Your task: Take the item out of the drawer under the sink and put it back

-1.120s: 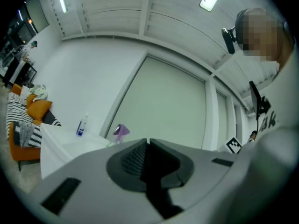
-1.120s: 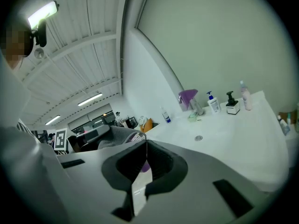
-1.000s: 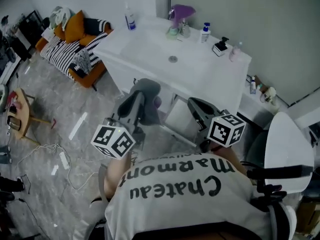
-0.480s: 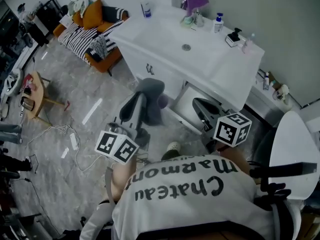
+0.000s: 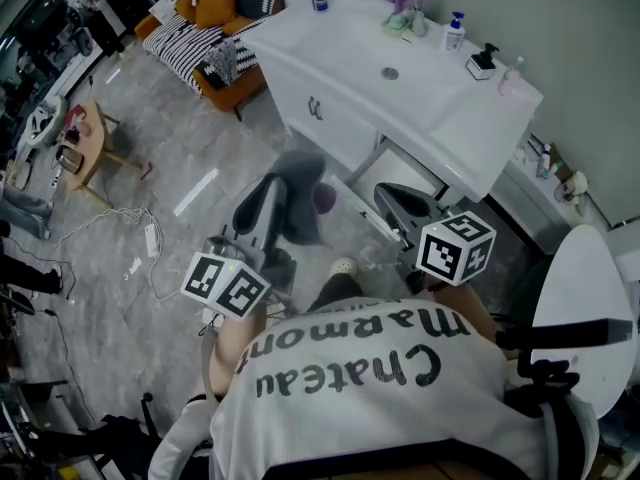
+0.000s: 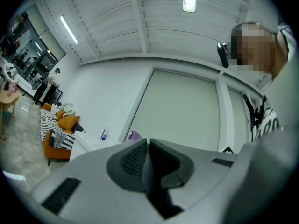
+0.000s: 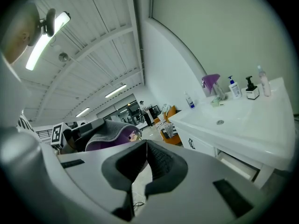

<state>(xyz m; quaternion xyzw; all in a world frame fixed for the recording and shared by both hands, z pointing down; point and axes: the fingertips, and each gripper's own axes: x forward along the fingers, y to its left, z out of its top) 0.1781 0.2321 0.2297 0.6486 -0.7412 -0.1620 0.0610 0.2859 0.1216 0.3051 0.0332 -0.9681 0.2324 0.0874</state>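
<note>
both your grippers are closed: left gripper (image 6: 148,146) and right gripper (image 7: 145,146), pads together, nothing seen between. purple item (image 5: 324,198) sits against the left tip, outside the open drawer (image 5: 412,171); pinched or not, can't tell.

We mark the white sink surface (image 5: 440,118), the orange sofa (image 5: 236,86) with black-and-white striped cushions (image 5: 185,50), the grey left tongs (image 6: 147,143) and right tongs (image 7: 146,143), and the grey marbled floor (image 5: 180,138).

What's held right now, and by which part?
Cannot tell. The left gripper is shut, nothing showing between its jaws in its own view, yet a purple item sits at its tip in the head view. The right gripper: shut, empty.
</note>
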